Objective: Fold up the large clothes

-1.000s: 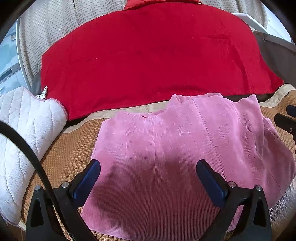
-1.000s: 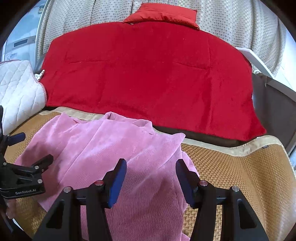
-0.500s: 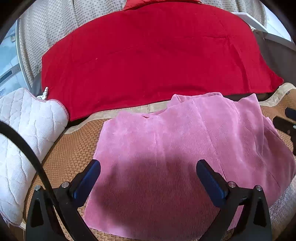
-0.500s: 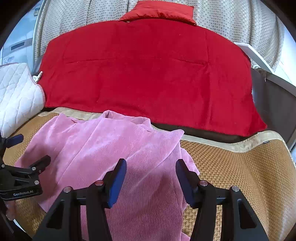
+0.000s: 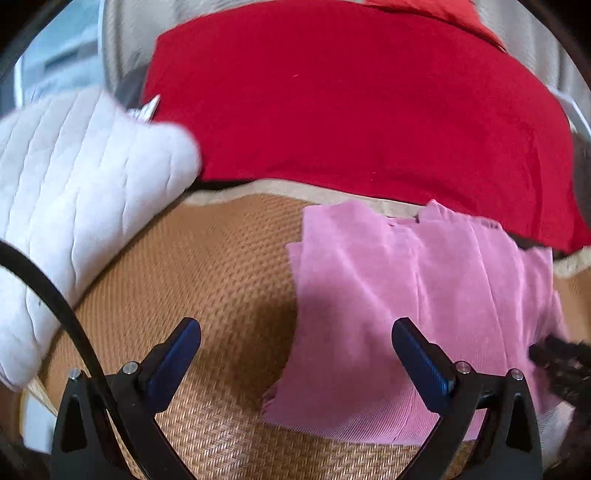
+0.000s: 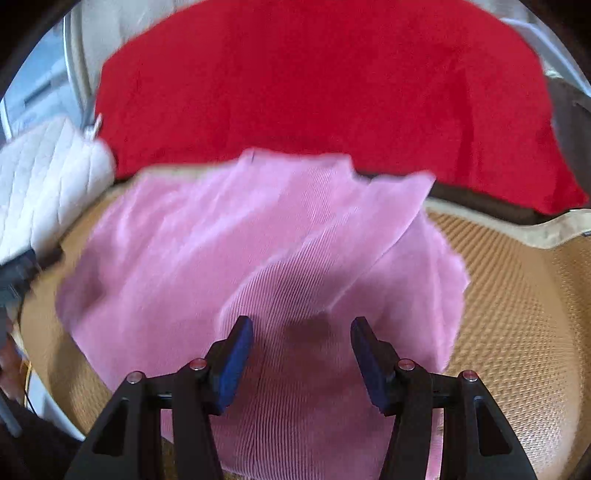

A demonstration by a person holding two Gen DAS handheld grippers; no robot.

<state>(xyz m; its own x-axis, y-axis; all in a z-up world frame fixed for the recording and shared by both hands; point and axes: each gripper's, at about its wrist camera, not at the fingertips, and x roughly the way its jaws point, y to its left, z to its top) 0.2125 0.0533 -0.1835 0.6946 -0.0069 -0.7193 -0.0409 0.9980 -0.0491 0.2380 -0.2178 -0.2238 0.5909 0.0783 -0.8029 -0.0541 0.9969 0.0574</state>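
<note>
A pink corduroy garment lies spread on a woven straw mat. In the left wrist view my left gripper stands open above the mat, its left finger over bare mat and its right finger over the garment's left edge. Nothing is between its pads. In the right wrist view the pink garment fills the middle, with a fold running across it. My right gripper hangs open just above the cloth, nothing pinched. The other gripper shows as a dark blur at the left edge.
A red blanket lies behind the mat, with a red pillow at its far end. A white quilted cushion lies on the mat's left side. The mat has a beige border. Both views are motion-blurred.
My left gripper has swung left, so the garment now sits at the right of its view. My right gripper has dropped closer to the garment and tilted down.
</note>
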